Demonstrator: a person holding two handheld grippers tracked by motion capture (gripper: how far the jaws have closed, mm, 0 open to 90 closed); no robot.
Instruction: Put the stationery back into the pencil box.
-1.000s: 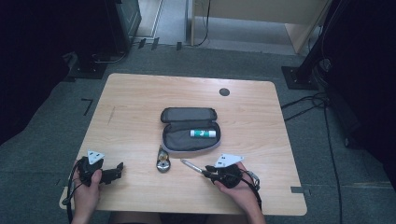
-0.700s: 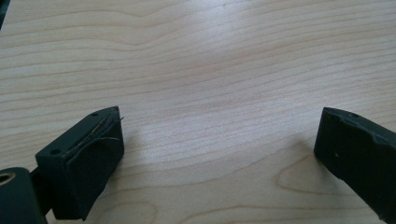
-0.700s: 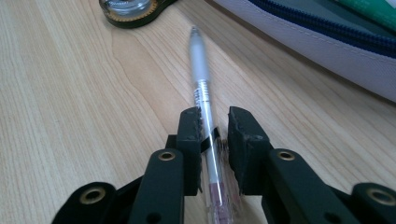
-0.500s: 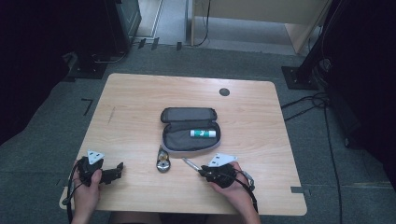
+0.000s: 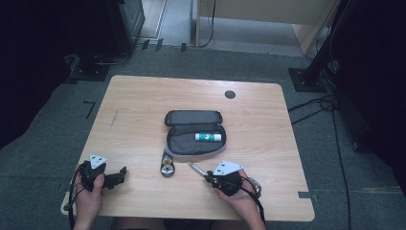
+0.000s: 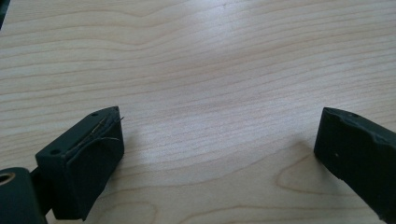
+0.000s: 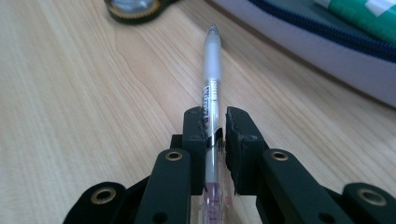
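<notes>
An open grey pencil case [image 5: 194, 139] lies mid-table with a green and white glue stick [image 5: 208, 137] inside it. My right gripper [image 5: 209, 177] is near the front edge, shut on a clear pen [image 7: 211, 91] whose grey tip points toward the case [image 7: 327, 51]. The pen [image 5: 196, 168] lies low along the wood. A small round metal object [image 5: 167, 169] sits left of the pen tip. My left gripper [image 5: 122, 173] rests at the front left, jaws wide apart over bare wood [image 6: 210, 93], with nothing between its fingers [image 6: 88, 154].
The wooden table [image 5: 143, 105] has a dark round grommet [image 5: 230, 94] near its far right. Grey carpet, cables and dark equipment stands surround the table. A watch [image 5: 253, 184] shows on the right wrist.
The right gripper with the pen has shifted slightly back toward the front edge. The left gripper has not moved.
</notes>
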